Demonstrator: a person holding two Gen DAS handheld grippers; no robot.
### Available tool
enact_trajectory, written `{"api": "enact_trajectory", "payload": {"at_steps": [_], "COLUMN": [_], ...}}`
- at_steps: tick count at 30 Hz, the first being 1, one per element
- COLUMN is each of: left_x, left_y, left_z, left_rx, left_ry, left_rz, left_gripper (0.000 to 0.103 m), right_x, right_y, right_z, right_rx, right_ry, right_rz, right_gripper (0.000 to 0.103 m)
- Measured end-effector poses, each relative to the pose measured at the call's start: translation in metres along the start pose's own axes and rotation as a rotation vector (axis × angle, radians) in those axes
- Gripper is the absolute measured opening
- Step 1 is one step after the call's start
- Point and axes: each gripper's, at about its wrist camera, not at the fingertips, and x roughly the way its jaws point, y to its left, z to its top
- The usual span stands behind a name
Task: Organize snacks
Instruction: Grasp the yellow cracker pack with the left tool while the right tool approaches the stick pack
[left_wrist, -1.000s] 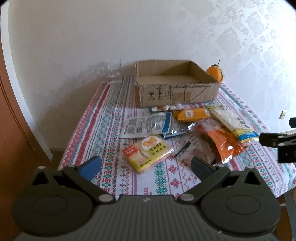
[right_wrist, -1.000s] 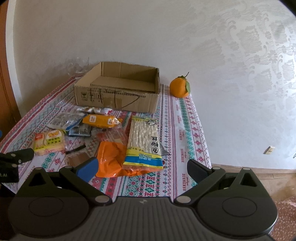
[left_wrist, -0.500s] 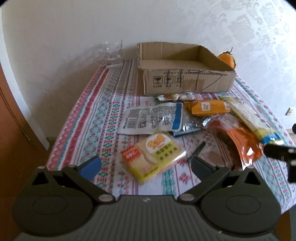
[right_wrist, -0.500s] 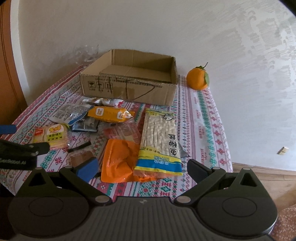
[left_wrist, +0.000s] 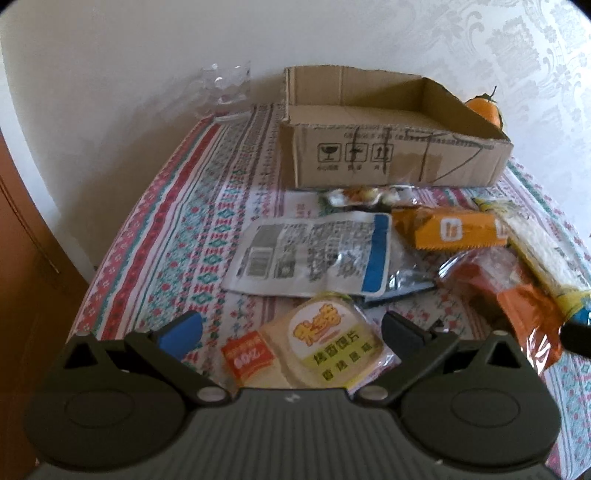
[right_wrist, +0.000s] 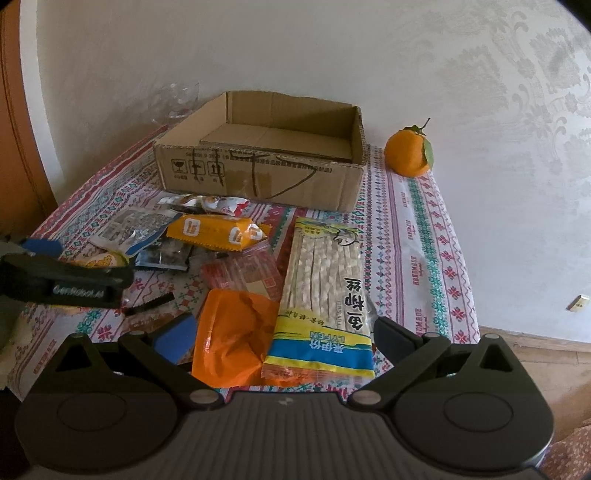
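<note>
From the left wrist, the left gripper (left_wrist: 290, 326) hangs spread wide and empty above the yellow cracker pack (left_wrist: 314, 347), with the empty cardboard box (left_wrist: 391, 125) beyond the scattered snacks. From the right wrist, the right gripper (right_wrist: 282, 334) is likewise released, holding nothing, over the fish-strip bag (right_wrist: 323, 291) and orange pouch (right_wrist: 231, 338) on the tablecloth (right_wrist: 421, 240)

one box (right_wrist: 258, 177), one orange (right_wrist: 406, 155), roughly eight snack packets (right_wrist: 325, 295).
</note>
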Motion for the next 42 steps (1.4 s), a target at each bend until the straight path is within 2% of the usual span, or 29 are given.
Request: {"api": "enact_trajectory", "payload": {"at_steps": [9, 12, 15, 20, 26, 30, 34, 37, 40, 42], "left_x": [-0.02, -0.02, -0.014, -0.01, -0.008, -0.009, -0.011, -0.011, -0.019, -0.019], "left_y": [0.02, 0.022, 0.016, 0.016, 0.018, 0.018, 0.018, 0.019, 0.018, 0.015], "left_z": [-0.024, -0.027, -0.029, -0.03, -0.028, -0.033, -0.038, -0.034, -0.031, -0.028], "left_rx": [-0.03, -0.065, -0.046, -0.057, -0.046, -0.043, -0.042, -0.05, -0.062, -0.05], "left_ry": [0.01, 0.025, 0.04, 0.006, 0.01, -0.029, -0.06, -0.041, -0.087, -0.089], "left_rz": [0.014, -0.003, 0.0, 0.011, 0.0, 0.0, 0.001, 0.005, -0.002, -0.012], "left_gripper": [0.103, 0.103, 0.103, 0.103, 0.103, 0.103, 0.103, 0.102, 0.102, 0.103], "right_x": [-0.005, -0.009, -0.012, -0.012, -0.008, -0.005, -0.001, 0.0, 0.002, 0.003], "right_y": [-0.001, -0.001, -0.002, -0.005, -0.009, -0.012, -0.004, 0.004, 0.005, 0.005], "right_z": [-0.004, -0.004, -0.004, -0.006, -0.007, -0.005, -0.004, -0.001, 0.003, 0.005], "right_rx": [0.018, 0.02, 0.025, 0.021, 0.004, -0.004, -0.042, -0.081, -0.089, -0.084], "right_ry": [-0.015, -0.026, -0.035, -0.035, -0.034, -0.036, -0.032, -0.038, -0.041, -0.039], "right_rz": [0.013, 0.017, 0.024, 0.02, 0.021, 0.033, 0.083, 0.083, 0.076, 0.084], "right_gripper": [0.103, 0.103, 0.103, 0.103, 0.103, 0.103, 0.103, 0.103, 0.103, 0.103]}}
